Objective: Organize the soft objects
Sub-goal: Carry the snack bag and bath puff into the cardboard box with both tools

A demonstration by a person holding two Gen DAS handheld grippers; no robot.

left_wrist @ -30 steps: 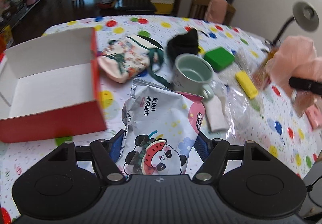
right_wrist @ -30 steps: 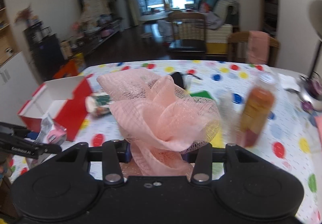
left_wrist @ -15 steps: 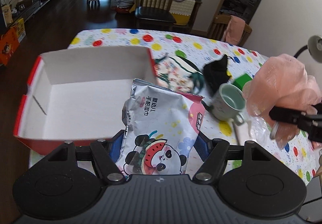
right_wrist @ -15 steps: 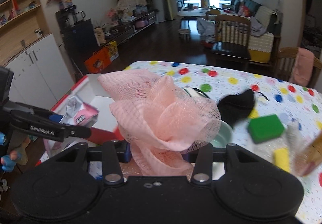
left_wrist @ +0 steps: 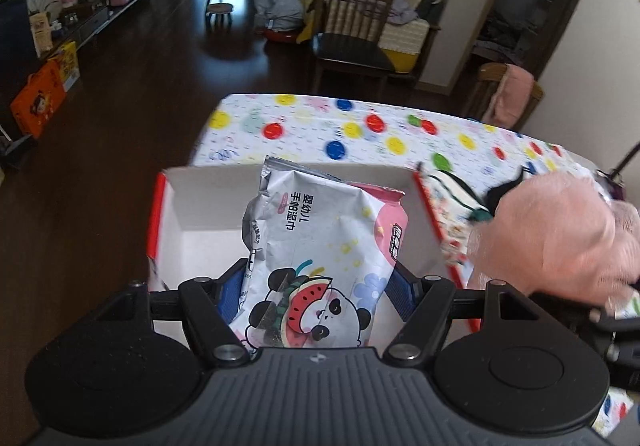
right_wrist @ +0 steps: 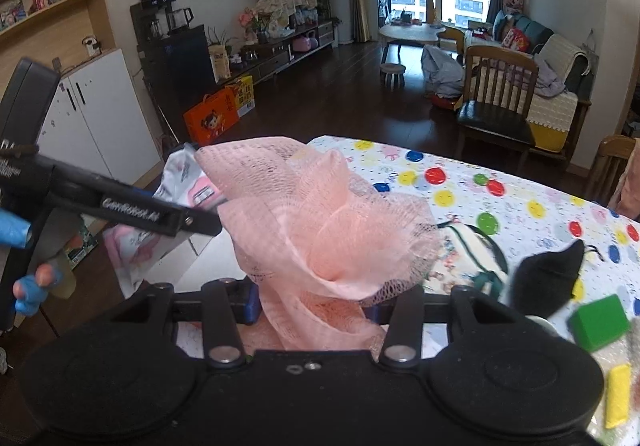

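Observation:
A wet-wipes pack printed with a panda and a watermelon slice is clamped between the blue pads of my left gripper. It hangs over the inside of a red box with white walls, which stands open at the table's left end. My right gripper is shut on a pink mesh bath pouf, which bulges above its fingers. The pouf hovers by the box's right wall, close beside the left gripper. In the right wrist view the left gripper's black finger and the pack show at the left.
Right of the box, a floral drawstring pouch, a black cloth, a green block and a yellow piece lie on the polka-dot tablecloth. The table edge and dark floor lie just left of the box. A wooden chair stands beyond.
Both grippers have swept left across the table with their loads. The wipes pack has gone from above the mug and cloth to over the box. The pouf has followed to the box's right wall.

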